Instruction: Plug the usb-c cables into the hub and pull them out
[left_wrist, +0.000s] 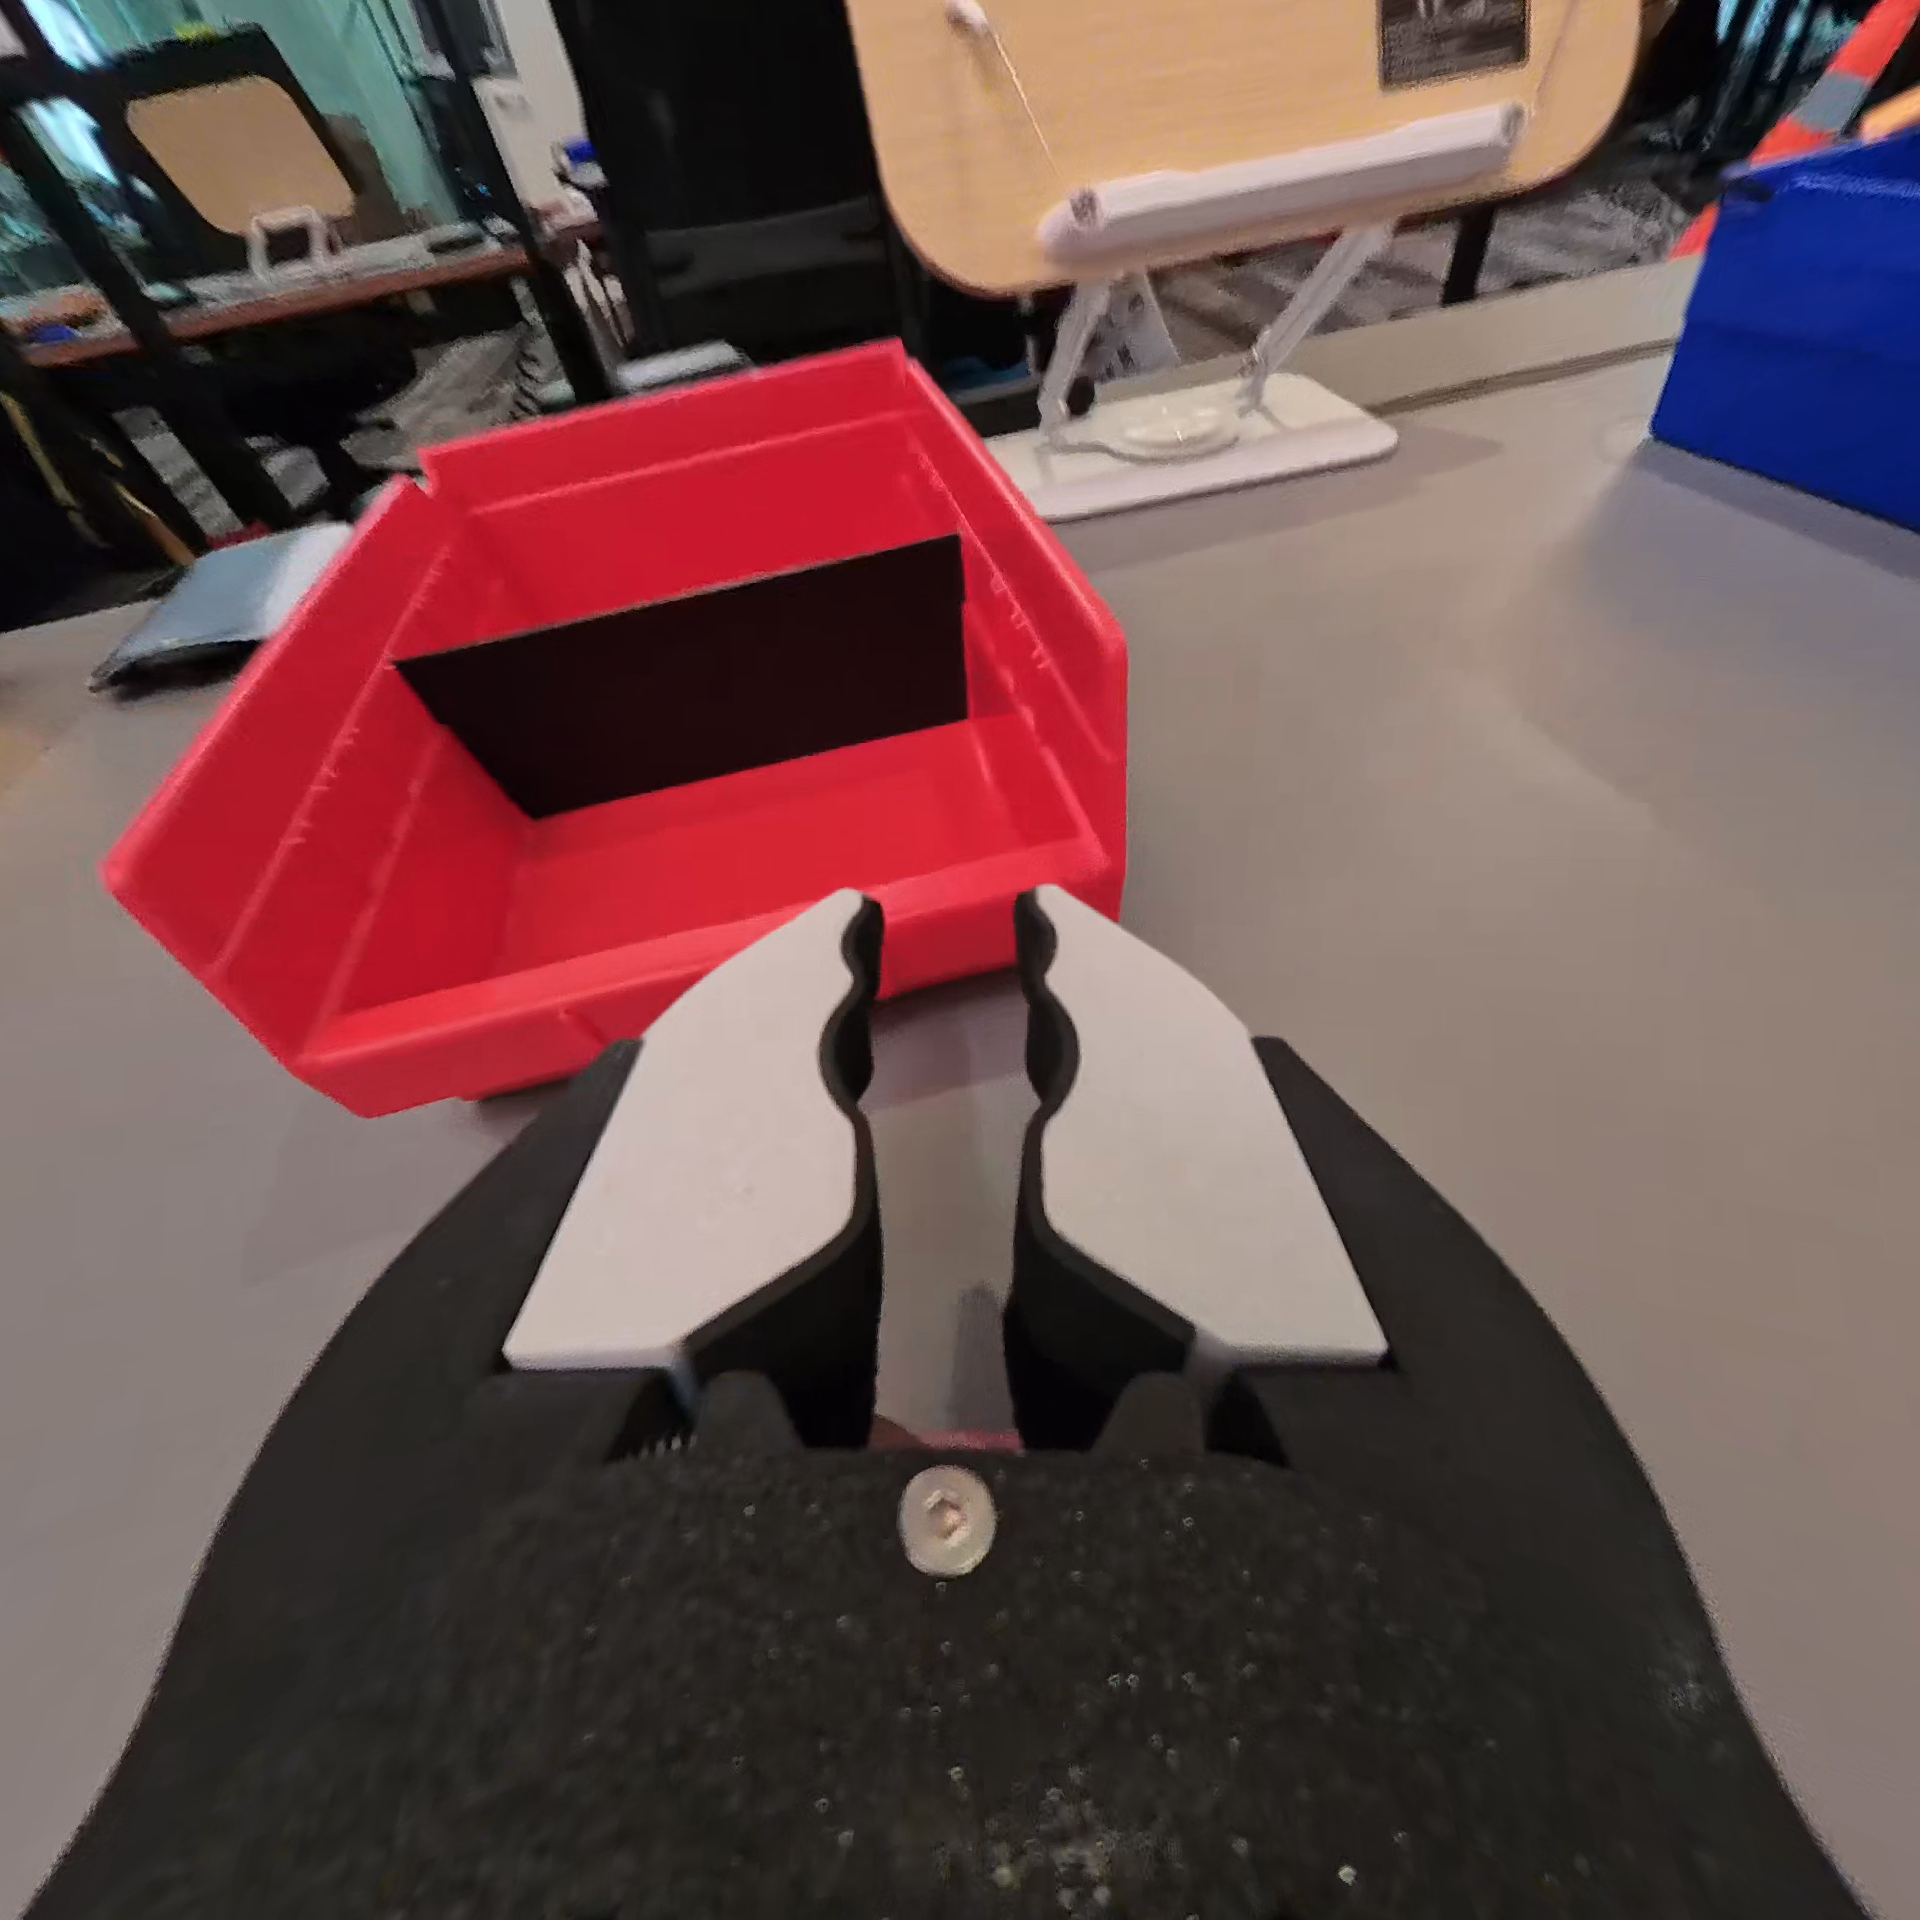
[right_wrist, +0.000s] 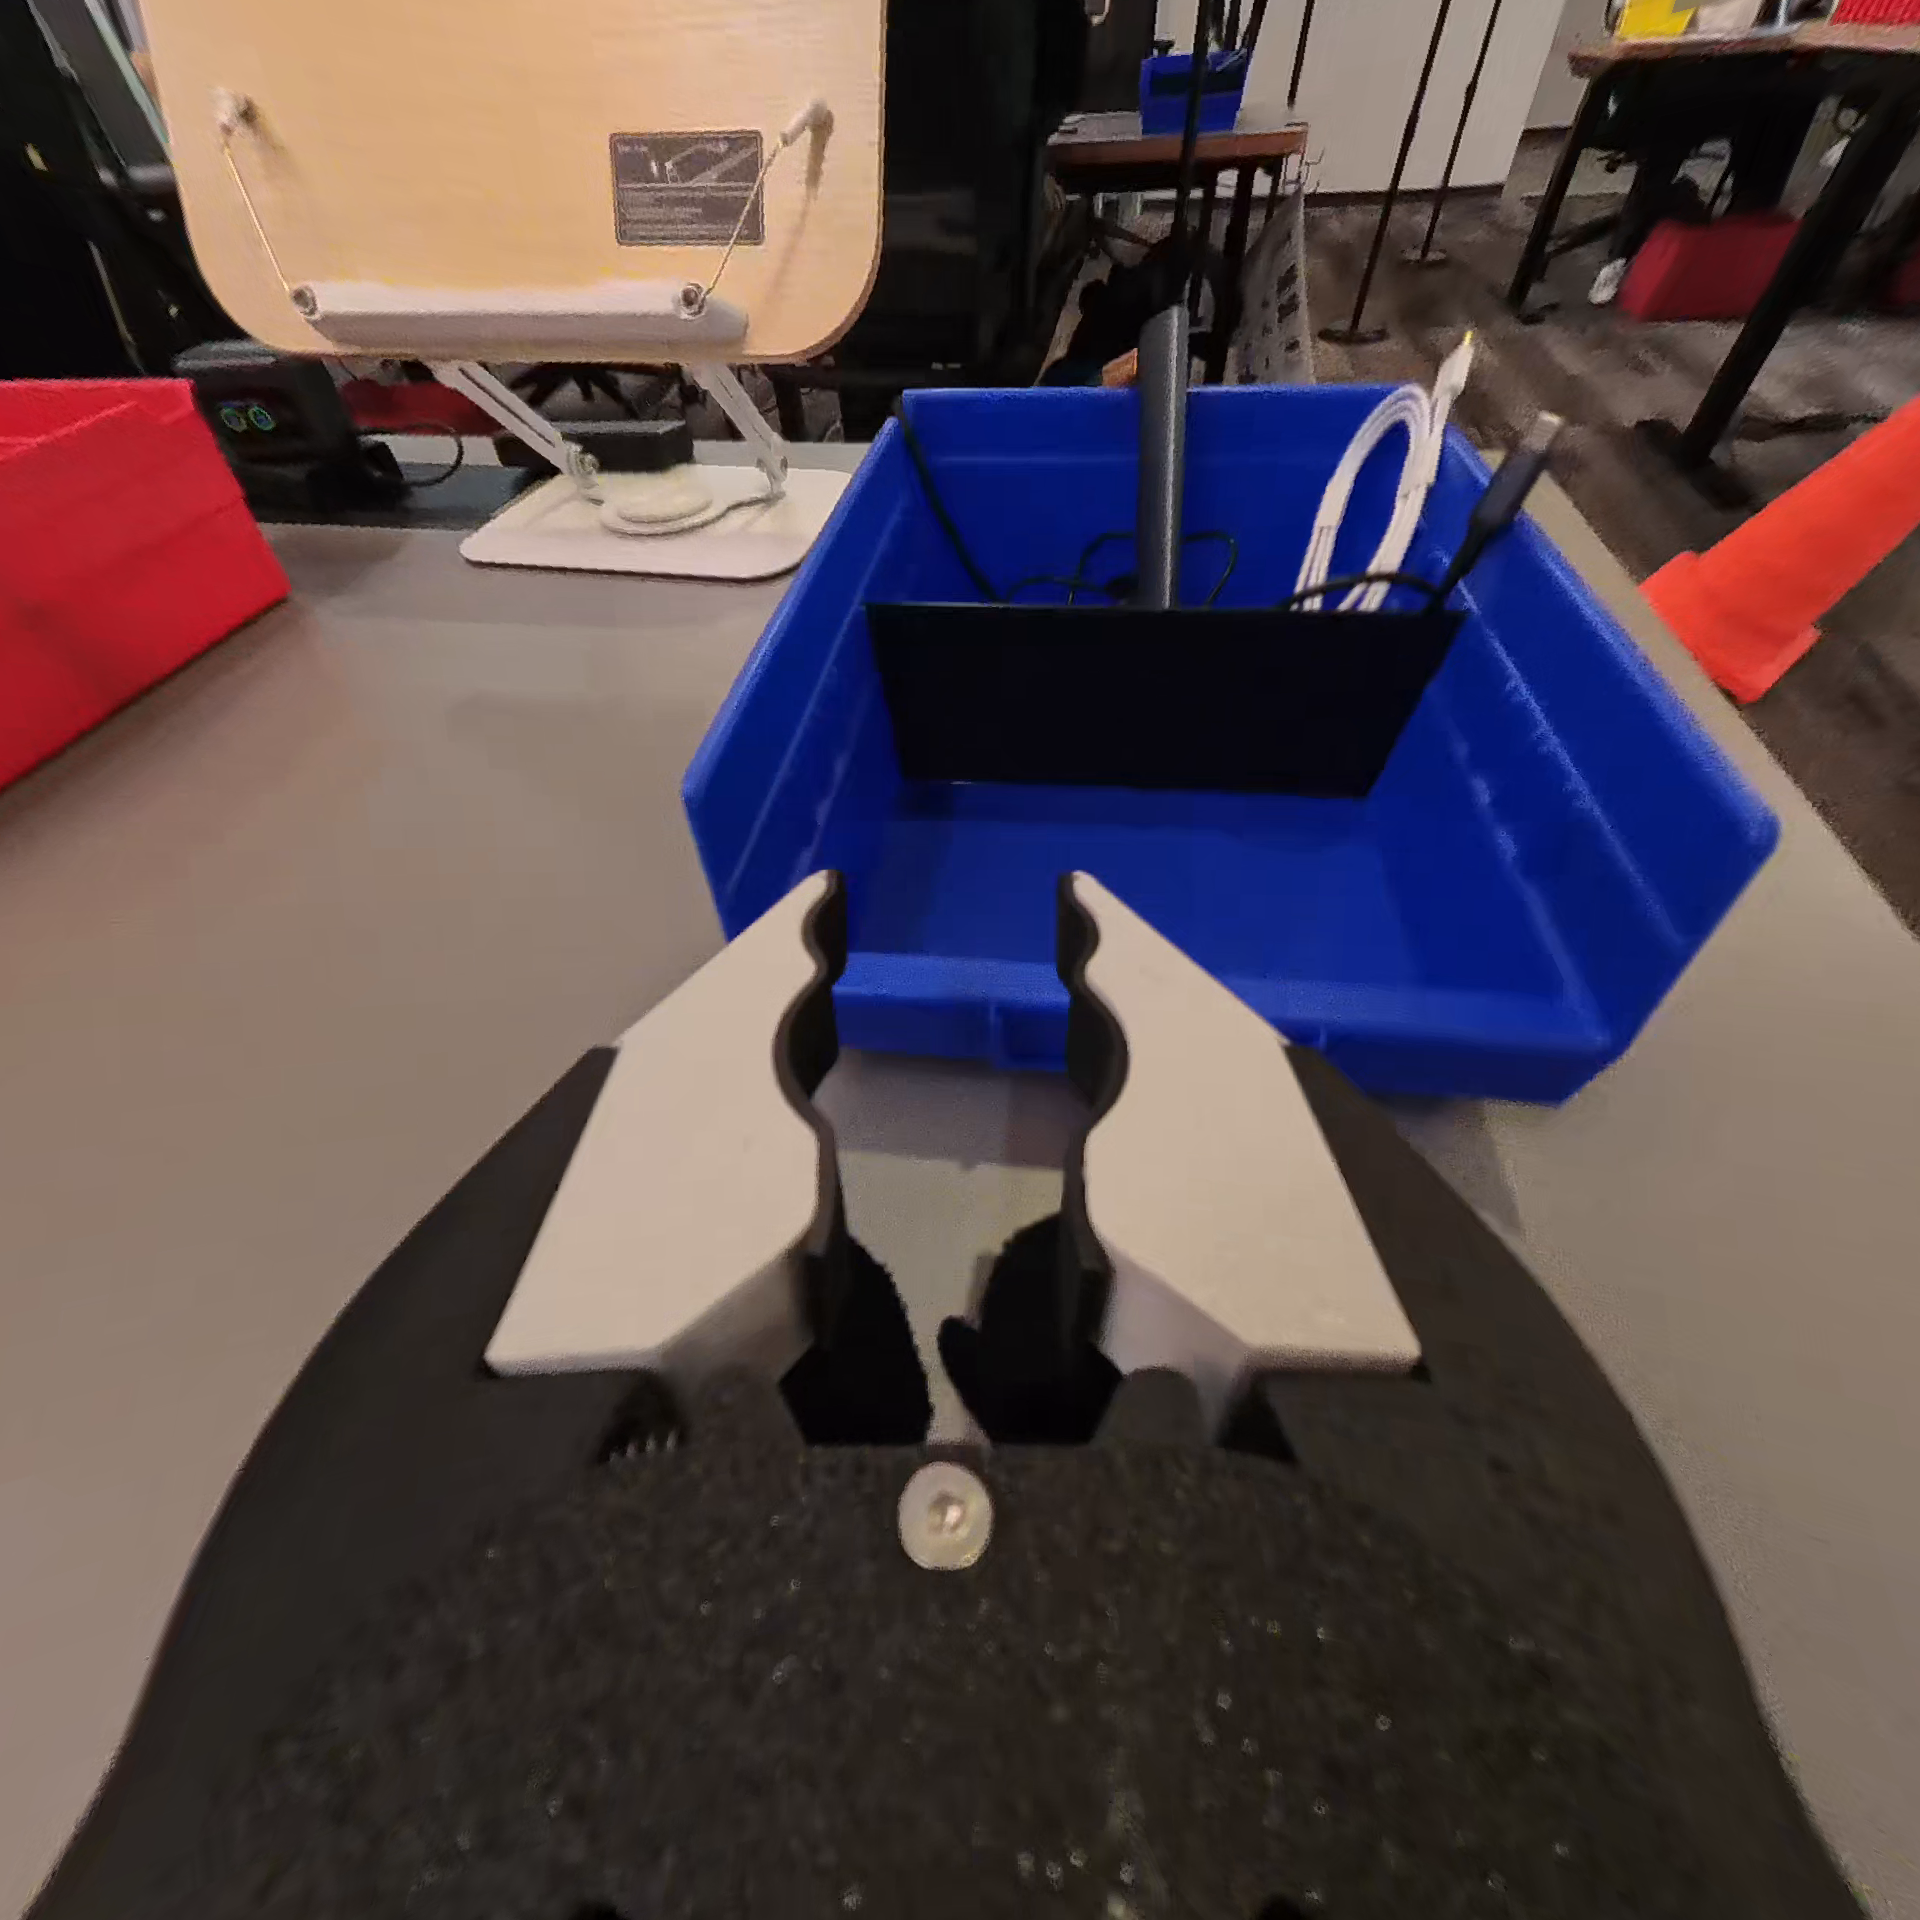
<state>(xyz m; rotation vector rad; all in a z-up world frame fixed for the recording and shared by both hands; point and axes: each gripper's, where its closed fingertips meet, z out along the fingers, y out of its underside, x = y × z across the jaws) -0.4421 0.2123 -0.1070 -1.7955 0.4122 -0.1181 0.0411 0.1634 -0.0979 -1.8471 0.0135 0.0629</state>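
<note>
A blue bin (right_wrist: 1621, 831) stands on the grey table in the right wrist view. Behind its black divider (right_wrist: 1153, 696) stand a grey hub (right_wrist: 1162, 468), a coiled white cable (right_wrist: 1382, 488), a black cable with a dark plug (right_wrist: 1507, 499) and thin black cable loops (right_wrist: 1101, 561). My right gripper (right_wrist: 948, 894) is open and empty, just in front of the bin's low front wall. A red bin (left_wrist: 312, 831) with a black divider (left_wrist: 707, 675) looks empty in the left wrist view. My left gripper (left_wrist: 948, 914) is open and empty at the red bin's front edge.
A tilted wooden stand with a white base (left_wrist: 1195, 436) stands at the table's back between the bins; it also shows in the right wrist view (right_wrist: 644, 520). An orange cone (right_wrist: 1787, 561) stands off the table's right side. The blue bin's corner (left_wrist: 1808, 343) shows in the left view. The grippers' ends are close to 50 centimetres from one another. Between my right fingertips and the grey hub (right_wrist: 1162, 468) there is roughly 25 centimetres.
</note>
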